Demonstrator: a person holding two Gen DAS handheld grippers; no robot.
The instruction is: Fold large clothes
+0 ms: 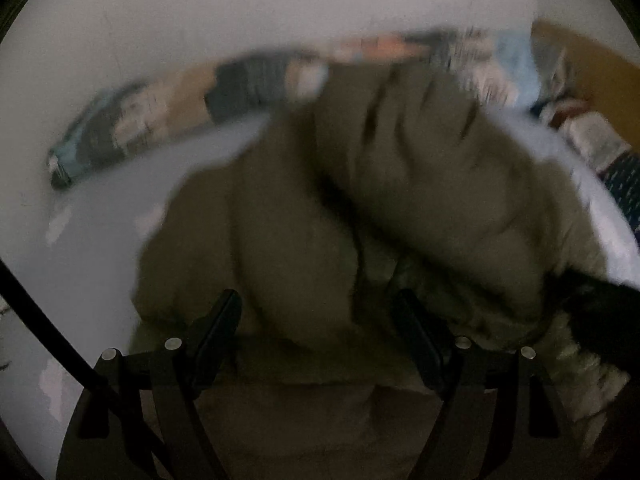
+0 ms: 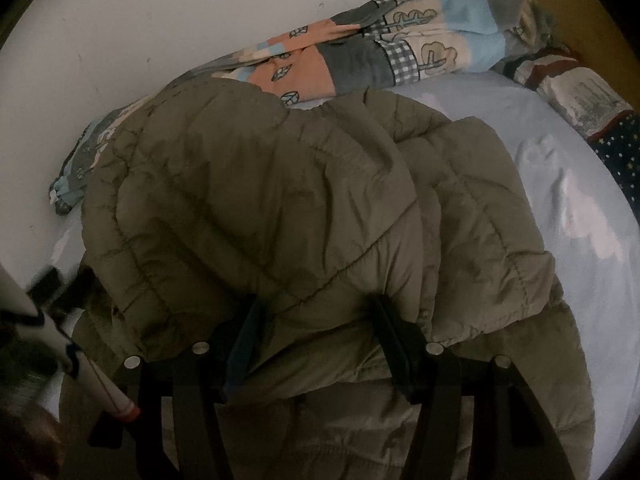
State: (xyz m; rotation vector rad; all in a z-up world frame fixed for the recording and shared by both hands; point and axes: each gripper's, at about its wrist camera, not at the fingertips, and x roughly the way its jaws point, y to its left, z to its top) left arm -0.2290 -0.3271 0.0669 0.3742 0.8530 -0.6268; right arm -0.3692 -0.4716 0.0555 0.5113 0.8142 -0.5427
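Pale blue bed sheet (image 2: 560, 168), patchwork quilt (image 2: 360, 52) with leaf and tree prints bunched along white wall (image 2: 160, 12), dark star-print fabric (image 2: 624, 148) at right edge, mustard headboard (image 2: 576, 4) at top right, left view blurred

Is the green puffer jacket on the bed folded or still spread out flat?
Partly folded. The jacket is doubled over itself, one quilted layer lying over another on the bed sheet, bunched rather than neat.
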